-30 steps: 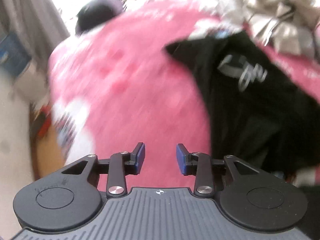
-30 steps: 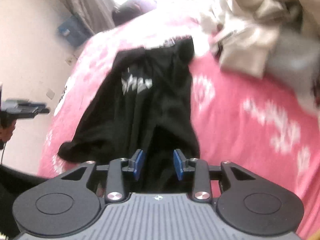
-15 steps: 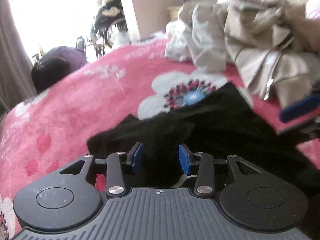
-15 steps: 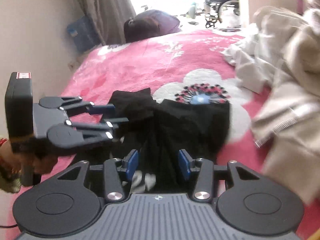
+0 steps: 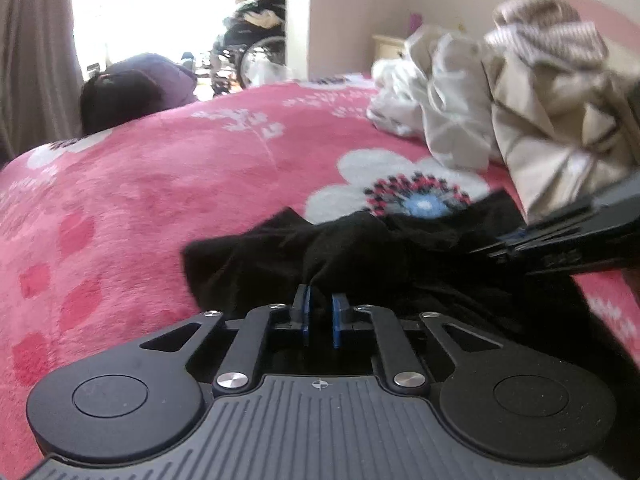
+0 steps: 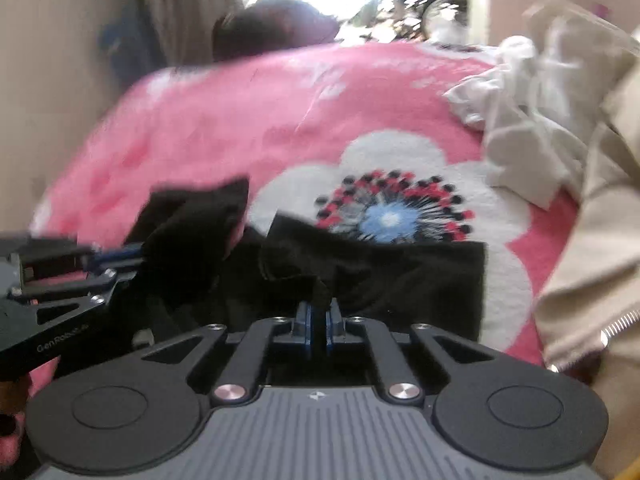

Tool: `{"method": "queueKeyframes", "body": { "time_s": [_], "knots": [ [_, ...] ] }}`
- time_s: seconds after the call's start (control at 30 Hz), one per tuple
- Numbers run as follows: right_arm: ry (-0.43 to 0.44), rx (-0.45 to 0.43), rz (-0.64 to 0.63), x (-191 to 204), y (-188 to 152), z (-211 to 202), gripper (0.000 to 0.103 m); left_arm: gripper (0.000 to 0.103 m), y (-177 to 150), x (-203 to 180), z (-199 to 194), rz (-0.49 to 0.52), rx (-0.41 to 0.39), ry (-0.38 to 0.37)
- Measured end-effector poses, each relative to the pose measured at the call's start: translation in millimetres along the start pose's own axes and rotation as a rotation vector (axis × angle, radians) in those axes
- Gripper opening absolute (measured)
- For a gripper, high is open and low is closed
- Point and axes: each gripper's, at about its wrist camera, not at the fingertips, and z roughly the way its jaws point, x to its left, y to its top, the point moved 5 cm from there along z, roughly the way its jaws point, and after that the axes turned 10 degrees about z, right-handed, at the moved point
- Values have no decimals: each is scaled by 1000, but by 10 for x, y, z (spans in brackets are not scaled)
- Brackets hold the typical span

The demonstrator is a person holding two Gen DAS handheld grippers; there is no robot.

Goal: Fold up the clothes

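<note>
There are two grippers. The left gripper (image 5: 319, 310) sits low in the middle of its own view, and its jaws are closing on a bunched fold of the one black garment (image 5: 360, 256), which pokes up between the blue pads. The right gripper (image 6: 319, 314) sits low in the middle of its view too, its jaws closing tight on another pinch of the same black cloth. Each gripper also shows at the side of the other's view, cut off by the frame edge. The black garment lies crumpled just past both grippers, spread across the middle of each picture on one pink blanket (image 5: 140, 184) with white flowers. Its near part is hidden behind the gripper bodies, and its shape is hard to make out. One big flower with a blue center (image 6: 384, 216) peeks out just above the garment. At the upper right, one pile of beige and white clothes (image 5: 520, 92) lies well apart from the grippers, partly cut off. The right wrist view is blurry. At the upper left sits one dark bag (image 5: 132, 88).
</note>
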Motion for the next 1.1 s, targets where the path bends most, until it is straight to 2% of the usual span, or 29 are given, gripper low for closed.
{"method": "queueKeyframes", "body": {
  "time_s": [0.17,0.27,0.47,0.63,0.87,0.97,1.07,1.1],
  "knots": [
    [27,-120,167,-258,35,-610,6,7,-71,380,-297,-147,-12,30],
    [50,-159,260,-430,-33,-976,6,7,-149,601,-497,-247,-2,39],
    [86,-153,409,-687,-323,-1407,5,6,-346,834,-892,-410,1,29],
    [73,-121,538,-961,-693,-1611,5,6,-627,918,-1085,-509,46,39],
    [-61,-100,624,-1320,-1196,-1929,5,6,-969,1051,-1346,-584,76,78],
    [-148,-80,600,-1399,-1350,-2037,5,6,-1108,1080,-1372,-568,115,116],
    [-247,-55,538,-1378,-1442,-2119,7,6,-1169,1100,-1400,-557,138,125],
    [-280,-46,517,-1371,-1472,-2148,14,7,-1137,1092,-1420,-539,131,119]
  ]
}}
